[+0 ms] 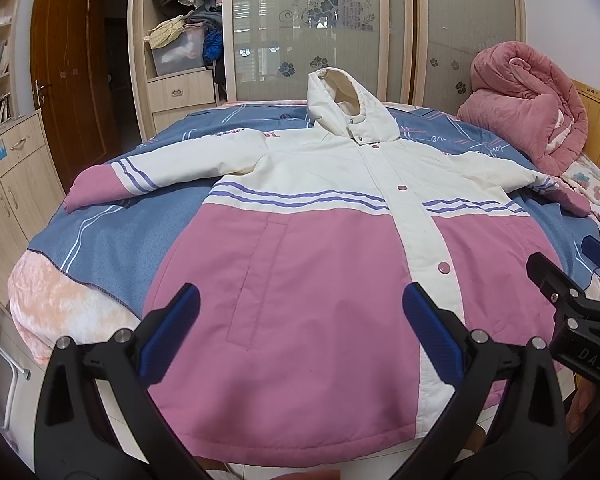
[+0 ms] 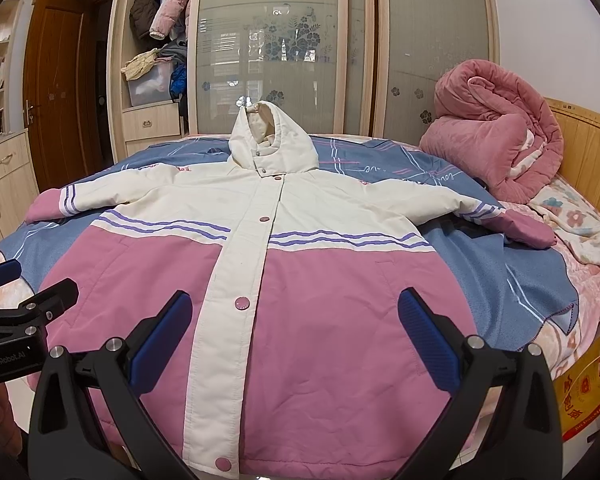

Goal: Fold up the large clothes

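A pink and cream hooded jacket (image 1: 300, 272) lies flat, front up and snapped shut, on a blue blanket (image 1: 100, 240) on the bed, sleeves spread to both sides, hood at the far end. It also shows in the right wrist view (image 2: 300, 280). My left gripper (image 1: 300, 332) is open and empty, held above the jacket's lower left half. My right gripper (image 2: 296, 340) is open and empty above the lower right half. Each gripper shows at the edge of the other's view: the right gripper (image 1: 572, 280) and the left gripper (image 2: 24, 288).
A rolled pink quilt (image 2: 496, 148) sits at the bed's far right by the wooden headboard (image 2: 588, 152). A wardrobe with frosted sliding doors (image 2: 284, 48) stands behind the bed. A wooden door (image 1: 72, 80) and cabinets (image 1: 16, 184) are to the left. A yellow bag (image 2: 588, 392) hangs at the bed's right edge.
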`<move>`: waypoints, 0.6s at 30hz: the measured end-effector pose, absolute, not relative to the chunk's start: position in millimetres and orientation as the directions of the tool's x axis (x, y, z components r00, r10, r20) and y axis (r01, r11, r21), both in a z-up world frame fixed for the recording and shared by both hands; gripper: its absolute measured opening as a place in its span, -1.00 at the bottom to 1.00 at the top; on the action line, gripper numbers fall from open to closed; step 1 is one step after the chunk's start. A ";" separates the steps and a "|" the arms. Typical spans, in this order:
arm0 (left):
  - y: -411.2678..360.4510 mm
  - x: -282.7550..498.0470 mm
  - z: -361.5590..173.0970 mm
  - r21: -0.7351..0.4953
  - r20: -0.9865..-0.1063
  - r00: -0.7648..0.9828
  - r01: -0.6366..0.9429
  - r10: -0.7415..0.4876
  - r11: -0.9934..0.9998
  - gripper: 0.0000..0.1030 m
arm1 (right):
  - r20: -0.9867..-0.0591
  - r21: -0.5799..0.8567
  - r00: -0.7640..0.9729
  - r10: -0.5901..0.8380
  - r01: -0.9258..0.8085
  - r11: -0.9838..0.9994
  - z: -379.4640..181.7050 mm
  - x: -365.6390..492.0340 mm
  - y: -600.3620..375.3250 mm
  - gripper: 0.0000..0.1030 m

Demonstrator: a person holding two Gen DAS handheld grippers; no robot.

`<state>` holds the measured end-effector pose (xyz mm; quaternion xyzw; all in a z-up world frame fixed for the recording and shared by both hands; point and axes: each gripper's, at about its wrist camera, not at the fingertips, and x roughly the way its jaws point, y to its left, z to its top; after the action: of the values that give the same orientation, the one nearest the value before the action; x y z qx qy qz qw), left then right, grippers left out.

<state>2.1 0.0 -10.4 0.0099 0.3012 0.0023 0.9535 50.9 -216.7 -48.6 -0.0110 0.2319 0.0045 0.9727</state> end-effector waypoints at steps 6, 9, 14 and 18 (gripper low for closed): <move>-0.3 2.1 -10.3 0.019 -0.575 0.818 0.003 0.009 1.000 0.96 | -0.451 -0.021 0.892 0.004 -0.015 1.000 -47.7 50.8 -214.9 0.97; -1.9 1.9 -10.5 0.022 -0.576 0.818 0.008 0.006 1.000 0.96 | -0.453 -0.021 0.892 0.004 -0.014 1.000 -47.8 50.7 -215.3 0.97; -2.6 3.4 -11.4 0.013 -0.582 0.813 0.014 -0.004 1.000 0.96 | -0.452 -0.019 0.892 0.003 -0.013 1.000 -47.1 51.0 -214.2 0.97; 2.1 8.0 -11.9 -0.027 -0.598 0.800 0.037 -0.045 0.999 0.96 | -0.445 0.043 0.895 0.039 -0.023 0.999 -46.0 52.0 -222.8 0.97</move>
<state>8.0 2.1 -11.9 -0.0069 0.3154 -0.0215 0.9487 52.0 -222.8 -46.0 0.0183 0.2289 0.0159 0.9732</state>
